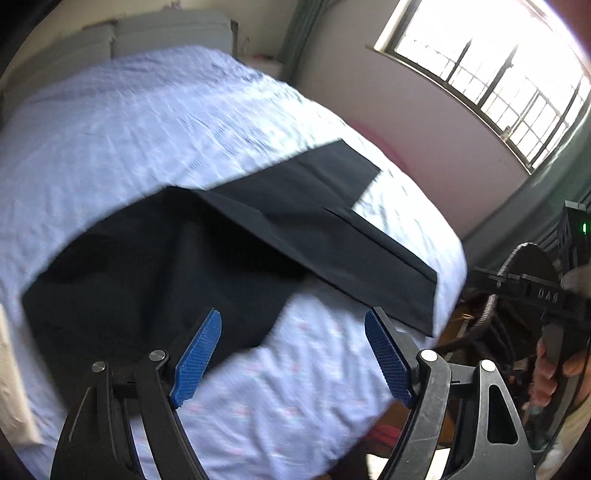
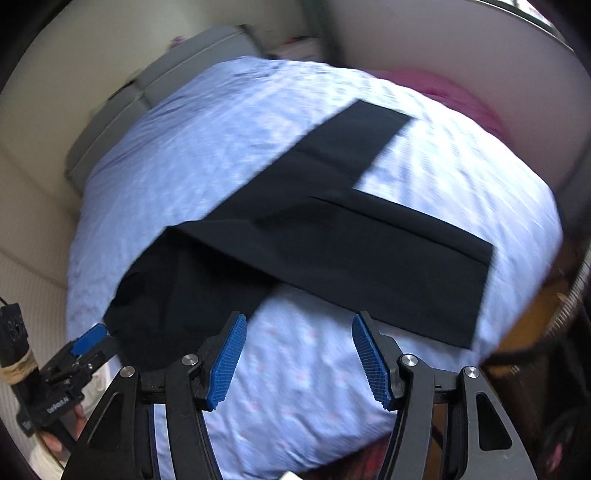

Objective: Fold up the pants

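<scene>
Black pants point(image 1: 229, 243) lie spread on a bed with a light blue sheet point(image 1: 147, 122). The waist part is near left, and the two legs splay toward the far right and the near right. They also show in the right wrist view point(image 2: 325, 236). My left gripper point(image 1: 293, 354) is open and empty above the sheet, just in front of the crotch of the pants. My right gripper point(image 2: 299, 354) is open and empty above the sheet point(image 2: 207, 147) between the waist part and the near leg. The left gripper also shows at the lower left of the right wrist view point(image 2: 86, 347).
A grey headboard point(image 1: 166, 33) stands at the far end of the bed. A barred window point(image 1: 498, 74) is at the upper right. A pink item point(image 2: 461, 96) lies beyond the bed's far right edge. The floor with dark objects point(image 1: 491, 332) lies to the right.
</scene>
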`<state>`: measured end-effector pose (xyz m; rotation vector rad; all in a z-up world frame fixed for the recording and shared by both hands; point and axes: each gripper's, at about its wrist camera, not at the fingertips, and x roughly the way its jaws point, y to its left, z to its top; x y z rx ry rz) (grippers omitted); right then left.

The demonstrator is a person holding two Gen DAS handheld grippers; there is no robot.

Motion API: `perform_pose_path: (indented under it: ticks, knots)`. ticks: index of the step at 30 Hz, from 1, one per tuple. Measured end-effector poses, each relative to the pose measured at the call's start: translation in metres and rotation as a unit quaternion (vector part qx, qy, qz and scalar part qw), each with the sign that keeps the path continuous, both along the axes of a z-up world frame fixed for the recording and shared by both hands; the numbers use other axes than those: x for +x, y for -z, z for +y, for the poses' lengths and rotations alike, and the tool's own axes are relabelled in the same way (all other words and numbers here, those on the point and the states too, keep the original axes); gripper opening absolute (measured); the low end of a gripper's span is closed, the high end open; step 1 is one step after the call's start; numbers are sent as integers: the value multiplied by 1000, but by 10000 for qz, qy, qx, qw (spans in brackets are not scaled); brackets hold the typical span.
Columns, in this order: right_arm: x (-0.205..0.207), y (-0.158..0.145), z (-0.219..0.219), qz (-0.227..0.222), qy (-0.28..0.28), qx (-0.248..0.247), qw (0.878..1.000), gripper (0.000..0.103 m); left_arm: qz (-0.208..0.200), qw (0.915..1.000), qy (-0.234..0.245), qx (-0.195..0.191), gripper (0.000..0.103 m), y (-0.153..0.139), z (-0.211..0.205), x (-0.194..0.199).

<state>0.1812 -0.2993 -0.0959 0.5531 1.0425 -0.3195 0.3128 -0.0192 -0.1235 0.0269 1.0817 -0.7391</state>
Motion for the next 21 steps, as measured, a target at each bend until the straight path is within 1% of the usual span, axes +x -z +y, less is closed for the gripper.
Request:
perform_pose_path:
  ticks: [3,6,8,10,12,14,15,16,18,21]
  knots:
    - [-26,16,-41,110,456,243,9986,61,400,9992,-54,-58,80,13,-33,-8]
    - [-43,36,-79,248,744,452,9959,61,628,9978,-219,68,80,27,-62,-11]
    - [-47,54,-102,420,820,523,9944,61,643,9971,-294,271,80,35,-81,-14]
    - [-47,77,-127,630,832,682,9922,61,657,9956,-360,568,80,45,-105,-17]
    - [-47,102,-149,759,858,958,9888,61,783,9930,-386,794,80,58,-127,-19]
    - [-47,124,-166,911,852,1268,9841,61,882,9900,-410,1020,80,73,-146,-20]
    - [-46,140,-175,1025,817,1437,9809,61,916,9883,-451,1134,79,80,-155,-20]
    - [-49,150,-180,1110,821,1522,9787,61,957,9868,-494,1208,79,85,-161,-18]
    - [-50,173,-190,1262,873,1714,9732,61,1119,9839,-596,1263,79,98,-172,-15]
    - [-54,199,-196,1439,983,1998,9642,61,1356,9798,-763,1255,79,115,-182,-7]
